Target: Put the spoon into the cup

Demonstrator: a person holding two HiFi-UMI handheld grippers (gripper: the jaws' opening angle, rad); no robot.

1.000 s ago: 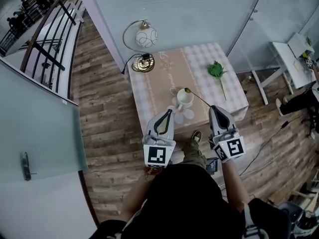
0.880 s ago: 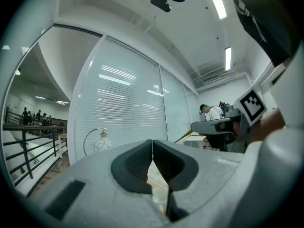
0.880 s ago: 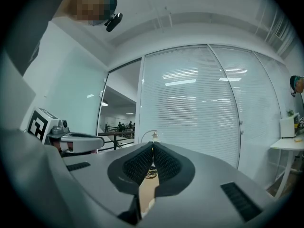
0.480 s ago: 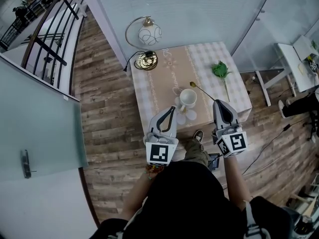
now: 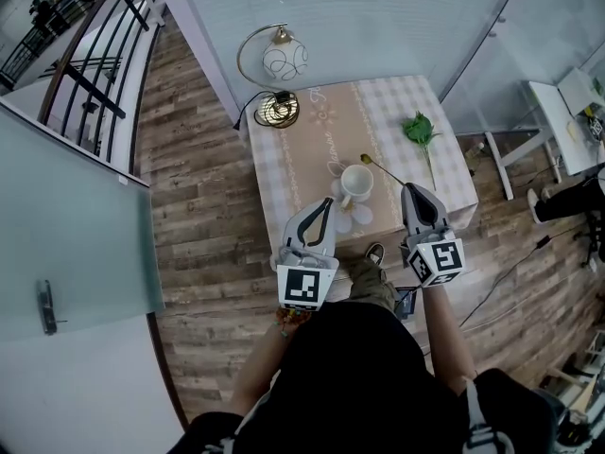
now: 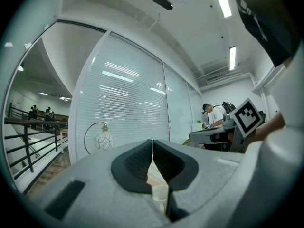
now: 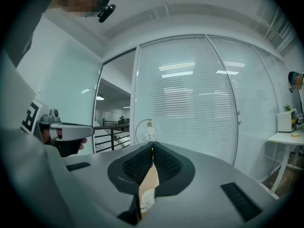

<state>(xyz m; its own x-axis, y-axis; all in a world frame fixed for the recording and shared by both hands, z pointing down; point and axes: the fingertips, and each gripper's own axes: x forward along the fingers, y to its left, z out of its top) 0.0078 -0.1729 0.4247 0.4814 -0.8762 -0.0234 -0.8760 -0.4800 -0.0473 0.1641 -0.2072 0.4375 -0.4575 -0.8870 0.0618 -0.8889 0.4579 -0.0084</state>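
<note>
— Wooden floor (image 5: 198,216) lies all around the small tabletop (image 5: 284,173) in front of you. How does your right hand-held gripper (image 5: 413,190) stand?

— Your right one has its jaws pressed together on the thin end of the spoon (image 5: 383,170). The golden bowl of the spoon sits just beside the rim of the cup (image 5: 356,183), at its far right side, not inside it.

— And your left hand-held gripper (image 5: 328,202)?

— Its jaws are also closed, with nothing between them. Its tip is near the cup, at the near left side. I cannot tell if it touches.

— What do you have around the cup?

— You see the cup on a white flower-shaped mat (image 5: 362,218), on the beige runner (image 5: 321,130). A green sprig (image 5: 417,129) lies well apart to the right, and a round lamp (image 5: 280,64) stands at the far left corner.
</note>
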